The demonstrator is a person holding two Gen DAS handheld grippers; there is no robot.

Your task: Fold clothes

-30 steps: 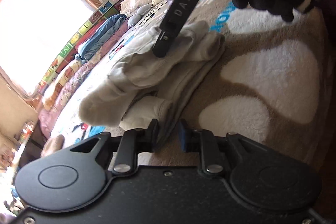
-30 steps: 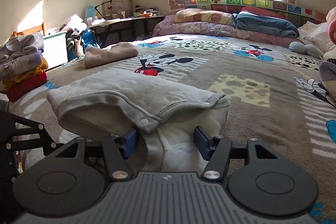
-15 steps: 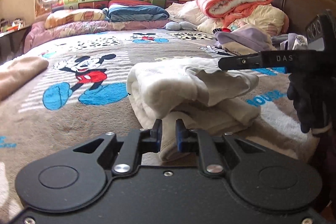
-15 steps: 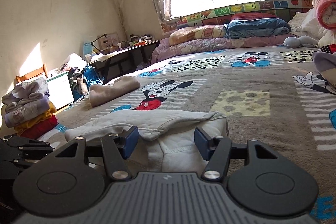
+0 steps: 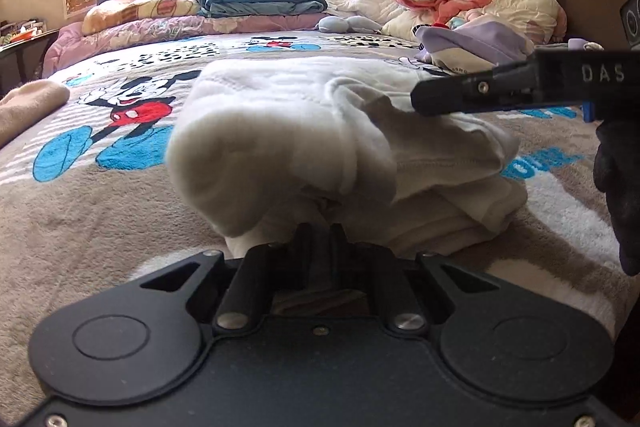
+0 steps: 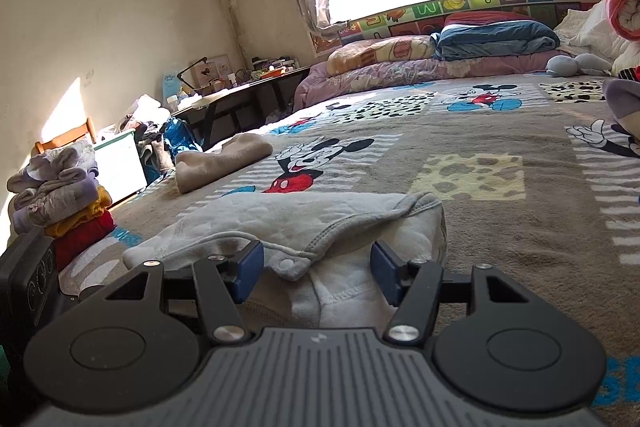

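- White garment: half-folded bundle lying on the bed.
- Left gripper: fingers clamped on its near edge.
- Right gripper: fingers apart, straddling the hem.
- Risk: a one-sided pull may unroll the fold.

Pale grey garment, partly folded, on bed
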